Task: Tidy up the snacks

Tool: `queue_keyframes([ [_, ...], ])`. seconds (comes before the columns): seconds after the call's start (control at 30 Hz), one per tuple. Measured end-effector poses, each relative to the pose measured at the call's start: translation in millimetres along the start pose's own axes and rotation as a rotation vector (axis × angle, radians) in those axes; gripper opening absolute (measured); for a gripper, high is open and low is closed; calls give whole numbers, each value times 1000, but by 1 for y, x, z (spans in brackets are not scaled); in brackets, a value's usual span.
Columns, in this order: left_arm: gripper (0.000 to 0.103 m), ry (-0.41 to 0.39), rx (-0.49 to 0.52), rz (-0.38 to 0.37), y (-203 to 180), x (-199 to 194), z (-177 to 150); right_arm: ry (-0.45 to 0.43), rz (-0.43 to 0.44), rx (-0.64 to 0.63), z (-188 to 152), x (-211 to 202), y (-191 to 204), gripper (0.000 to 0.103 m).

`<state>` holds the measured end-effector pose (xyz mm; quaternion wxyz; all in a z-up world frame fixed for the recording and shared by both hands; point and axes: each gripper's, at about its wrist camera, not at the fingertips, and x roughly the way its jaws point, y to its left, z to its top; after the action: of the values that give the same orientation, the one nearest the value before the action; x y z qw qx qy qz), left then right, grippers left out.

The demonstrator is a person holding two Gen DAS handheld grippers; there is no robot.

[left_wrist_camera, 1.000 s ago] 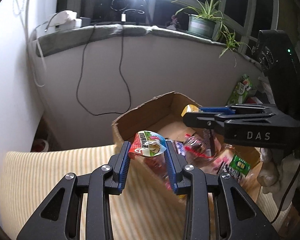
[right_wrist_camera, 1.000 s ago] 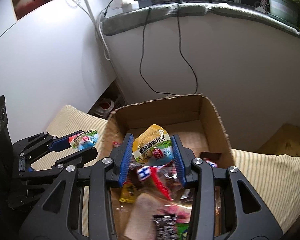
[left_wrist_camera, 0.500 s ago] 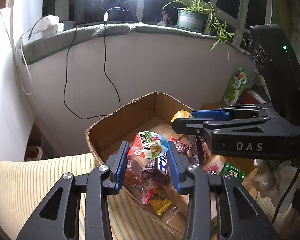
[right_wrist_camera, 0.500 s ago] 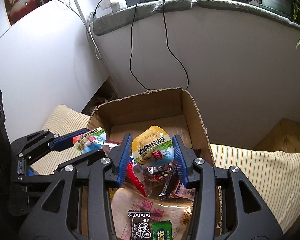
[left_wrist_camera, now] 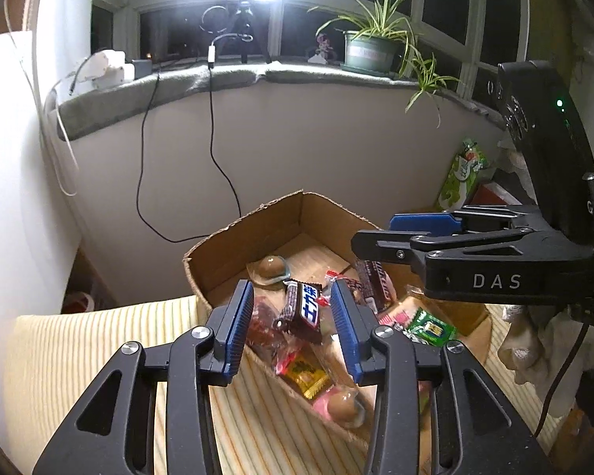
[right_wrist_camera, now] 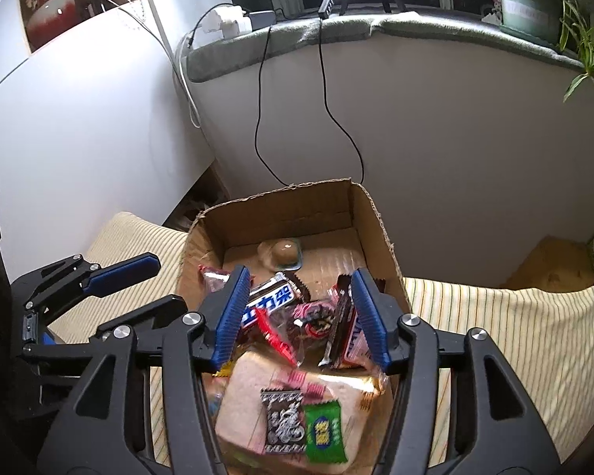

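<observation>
An open cardboard box (left_wrist_camera: 257,229) (right_wrist_camera: 281,213) holds several snacks: a chocolate bar (left_wrist_camera: 303,308) (right_wrist_camera: 271,301), a bread pack (right_wrist_camera: 257,392) and a green packet (right_wrist_camera: 322,431). One jelly cup (left_wrist_camera: 271,271) (right_wrist_camera: 281,253) lies on the box floor at the far end. A second, blurred jelly cup (left_wrist_camera: 342,405) sits in the near corner. My left gripper (left_wrist_camera: 291,297) hovers open over the box's near rim, holding nothing. My right gripper (right_wrist_camera: 301,285) hangs over the box, its jaws opening with nothing pressed between them. Each gripper shows in the other's view (left_wrist_camera: 415,233) (right_wrist_camera: 130,281).
The box rests on a yellow striped cushion (left_wrist_camera: 99,340) (right_wrist_camera: 495,316) against a white wall. Black cables (left_wrist_camera: 214,150) hang from the window ledge, which carries a potted plant (left_wrist_camera: 370,53) and a power strip (left_wrist_camera: 107,67). A green bag (left_wrist_camera: 461,174) stands at the right.
Both grippers have let go of their jelly cups, which now lie in the box. Their jaws stand wider, and both have moved further over the box.
</observation>
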<state>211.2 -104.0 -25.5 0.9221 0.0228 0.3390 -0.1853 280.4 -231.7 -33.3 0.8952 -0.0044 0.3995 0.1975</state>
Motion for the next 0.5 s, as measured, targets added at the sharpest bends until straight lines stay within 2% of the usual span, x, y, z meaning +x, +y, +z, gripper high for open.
queue_keyframes([
  [0.07, 39, -10, 0, 5, -1, -10, -4, -9, -3, -9, -5, -8, 5, 57],
  [0.17, 41, -23, 4, 15, -4, -26, -12, -33, -8, -29, -12, -23, 13, 66],
  [0.33, 51, -47, -20, 26, -4, -50, -22, -75, -2, -43, -26, -49, 25, 72],
  [0.5, 61, -74, -28, 48, -8, -74, -33, -112, -15, -66, -40, -74, 37, 85],
])
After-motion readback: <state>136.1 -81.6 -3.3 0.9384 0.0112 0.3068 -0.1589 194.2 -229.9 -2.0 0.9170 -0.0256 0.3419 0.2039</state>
